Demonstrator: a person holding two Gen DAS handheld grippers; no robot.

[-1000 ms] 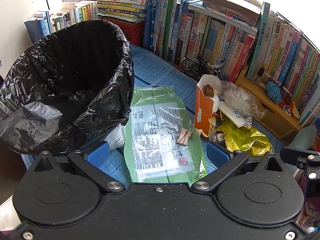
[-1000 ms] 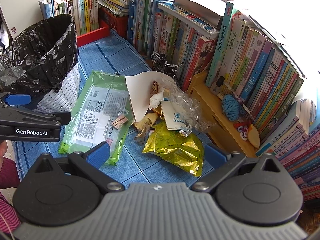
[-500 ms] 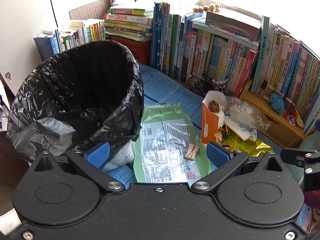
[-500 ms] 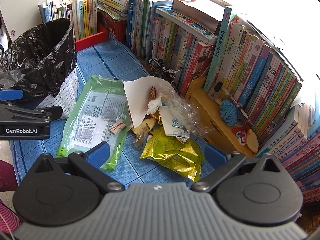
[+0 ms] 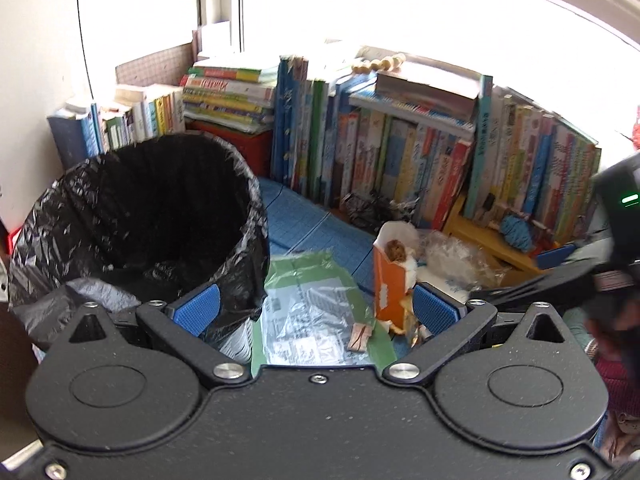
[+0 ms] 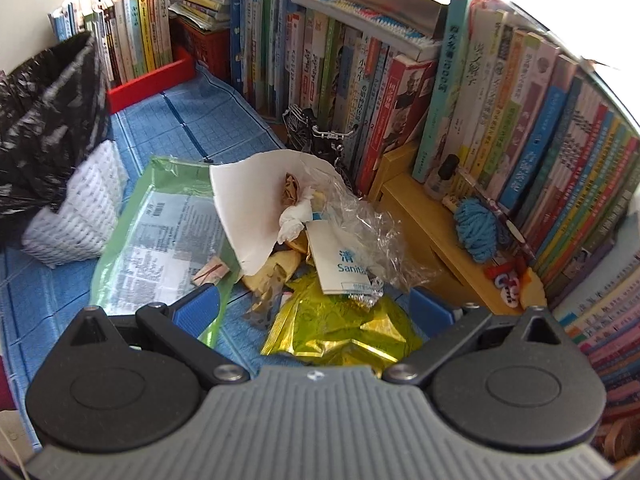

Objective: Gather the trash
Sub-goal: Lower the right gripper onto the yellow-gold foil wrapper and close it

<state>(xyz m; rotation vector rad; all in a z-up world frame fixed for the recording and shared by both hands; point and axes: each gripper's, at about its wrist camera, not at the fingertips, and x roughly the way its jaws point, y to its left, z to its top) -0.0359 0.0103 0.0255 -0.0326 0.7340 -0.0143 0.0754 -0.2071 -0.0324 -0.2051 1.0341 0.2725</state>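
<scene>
Your left gripper [image 5: 316, 304]: jaws apart, empty, beside the bin [image 5: 152, 216]. Your right gripper [image 6: 316, 308]: jaws apart, empty, over the gold wrapper [image 6: 340, 328]; green bag [image 6: 160, 236] lies just left.

Books [image 6: 400, 92], blue mat [image 6: 192, 120], toy bicycle [image 6: 316, 136]

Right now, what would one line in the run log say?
task: collect trash | left tool: open, empty | right tool: open, over gold wrapper | bin: no litter visible
</scene>
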